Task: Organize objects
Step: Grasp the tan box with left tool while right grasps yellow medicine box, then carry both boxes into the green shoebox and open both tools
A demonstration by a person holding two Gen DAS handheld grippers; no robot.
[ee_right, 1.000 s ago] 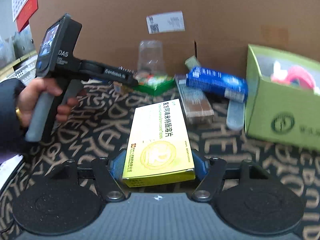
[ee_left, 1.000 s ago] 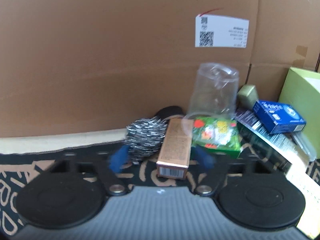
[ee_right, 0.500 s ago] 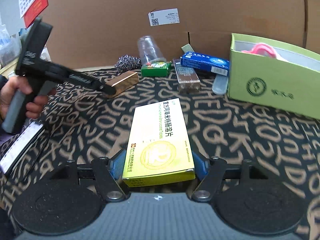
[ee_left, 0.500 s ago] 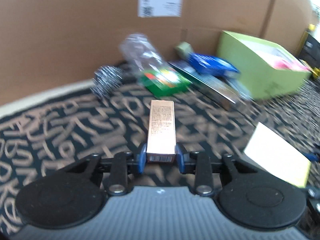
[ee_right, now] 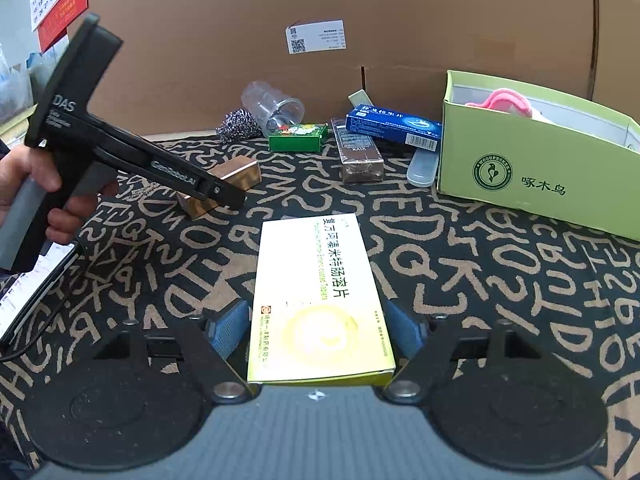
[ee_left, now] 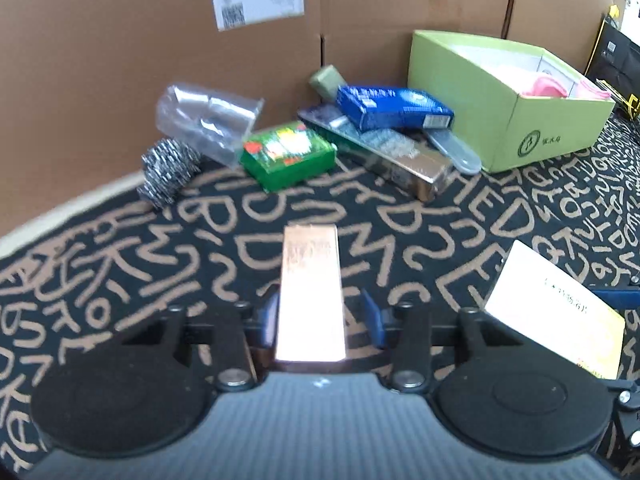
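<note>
- The left tool [ee_left: 320, 314] has its fingers spread around the copper box [ee_left: 310, 292], not clamped on it; the box seems to rest on the patterned surface [ee_left: 120, 280].
- The right tool [ee_right: 316, 330] brackets the yellow box [ee_right: 320, 300]; whether it grips, I cannot tell.
- Most work remains: cup [ee_left: 208, 120], scrubber [ee_left: 168, 172] and other boxes lie jumbled beside the green bin [ee_left: 552, 136].

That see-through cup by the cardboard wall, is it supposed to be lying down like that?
Probably not. The clear plastic cup is tipped on its side, mouth toward the green box, wedged against the steel scrubber. Nothing spilled; it looks empty. The blue box also sits crookedly atop the long dark box.
</note>
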